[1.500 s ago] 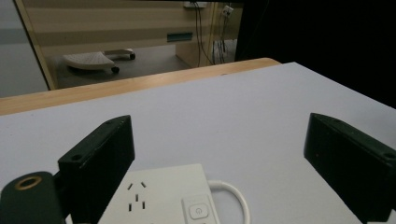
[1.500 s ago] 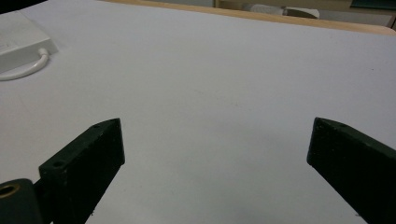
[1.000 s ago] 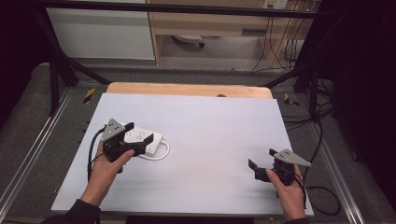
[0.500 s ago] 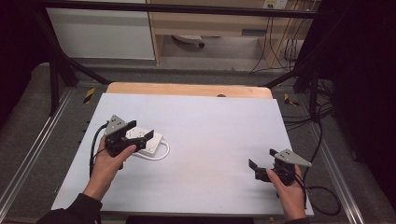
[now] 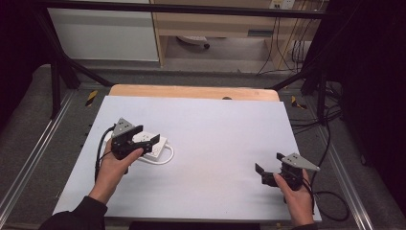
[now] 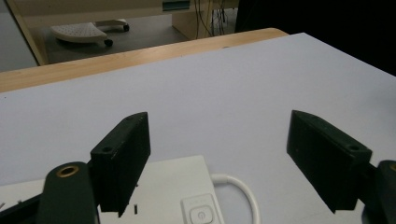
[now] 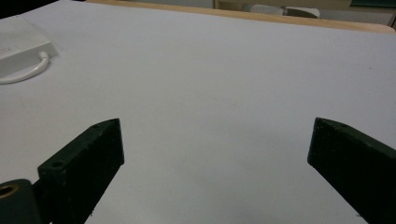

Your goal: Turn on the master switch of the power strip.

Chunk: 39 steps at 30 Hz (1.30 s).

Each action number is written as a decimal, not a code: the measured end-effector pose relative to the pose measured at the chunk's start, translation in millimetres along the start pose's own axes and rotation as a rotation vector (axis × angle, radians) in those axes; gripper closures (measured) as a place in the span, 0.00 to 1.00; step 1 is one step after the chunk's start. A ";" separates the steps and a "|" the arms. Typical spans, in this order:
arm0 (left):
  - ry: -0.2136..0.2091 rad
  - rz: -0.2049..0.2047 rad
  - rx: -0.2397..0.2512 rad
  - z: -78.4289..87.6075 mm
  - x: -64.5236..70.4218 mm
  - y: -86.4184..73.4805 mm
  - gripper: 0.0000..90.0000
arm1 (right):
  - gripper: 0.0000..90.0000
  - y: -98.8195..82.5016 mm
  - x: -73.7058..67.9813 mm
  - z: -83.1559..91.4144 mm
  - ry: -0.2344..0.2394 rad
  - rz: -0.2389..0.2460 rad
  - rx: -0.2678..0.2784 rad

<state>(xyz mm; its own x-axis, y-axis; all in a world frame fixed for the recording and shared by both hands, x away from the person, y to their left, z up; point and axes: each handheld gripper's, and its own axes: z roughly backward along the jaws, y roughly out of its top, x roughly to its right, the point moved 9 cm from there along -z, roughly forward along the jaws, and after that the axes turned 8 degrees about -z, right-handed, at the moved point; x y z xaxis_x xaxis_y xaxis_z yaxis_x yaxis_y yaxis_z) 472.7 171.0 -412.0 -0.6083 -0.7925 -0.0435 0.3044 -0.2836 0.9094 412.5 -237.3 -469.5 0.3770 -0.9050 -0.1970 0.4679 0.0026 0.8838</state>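
Observation:
A flat white power strip [image 5: 157, 145] with a looped white cable [image 5: 166, 158] lies on the left half of the white table sheet [image 5: 220, 124]. My left gripper [image 5: 147, 134] hovers over its near end. The jaws have just been closing a little but stand wide apart. In the left gripper view the strip [image 6: 170, 184] and its power button [image 6: 201, 215] lie low between the jaws of that gripper [image 6: 219, 126], untouched by the pads. My right gripper [image 5: 269, 164] stands open at the front right over bare sheet, as its own view shows [image 7: 215, 126].
The table's wooden far edge [image 5: 191, 91] runs along the back. Metal rails [image 5: 33, 158] flank the table, and black cables [image 5: 330, 201] trail off its right side. In the right gripper view the strip [image 7: 18, 39] sits far off at the upper left.
My left gripper has shifted slightly to the right and farther over the power strip, with its jaws a little narrower. The right hand has kept still.

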 end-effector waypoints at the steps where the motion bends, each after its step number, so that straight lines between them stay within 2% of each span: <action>1: 0.001 0.000 -0.002 -0.6 0.1 -0.3 0.24 | 0.05 0.0 0.0 0.0 0.000 0.000 0.000; 5: 0.006 -0.005 -0.010 -3.0 0.2 -1.4 0.25 | 0.04 -0.2 0.0 -0.2 0.002 -0.003 -0.002; 10: 0.002 -0.004 -0.018 -5.6 1.1 -2.7 0.35 | 0.04 -0.1 -0.1 -0.2 0.004 -0.004 -0.002; 15: -0.015 -0.015 -0.026 -7.6 3.6 -4.4 0.52 | 0.04 -0.2 0.8 -0.2 0.003 -0.006 -0.004; 20: -0.031 -0.030 -0.047 -9.5 7.1 -8.0 0.65 | 0.04 0.0 1.2 0.0 0.001 -0.008 -0.002; 29: -0.058 -0.037 -0.069 -10.8 11.1 -12.9 0.80 | 0.04 0.2 1.2 0.1 0.000 -0.005 -0.001; 39: -0.055 -0.043 -0.090 -9.3 10.6 -17.1 0.91 | 0.05 0.7 1.9 0.1 -0.003 -0.003 0.001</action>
<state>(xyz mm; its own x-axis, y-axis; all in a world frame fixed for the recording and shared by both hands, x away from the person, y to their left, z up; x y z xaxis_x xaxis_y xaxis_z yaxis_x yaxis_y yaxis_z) 467.9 162.4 -431.9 -0.6611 -0.7481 -0.0567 0.3401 -0.3663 0.8661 413.4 -239.1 -469.3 0.3732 -0.9063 -0.1982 0.4682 -0.0004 0.8836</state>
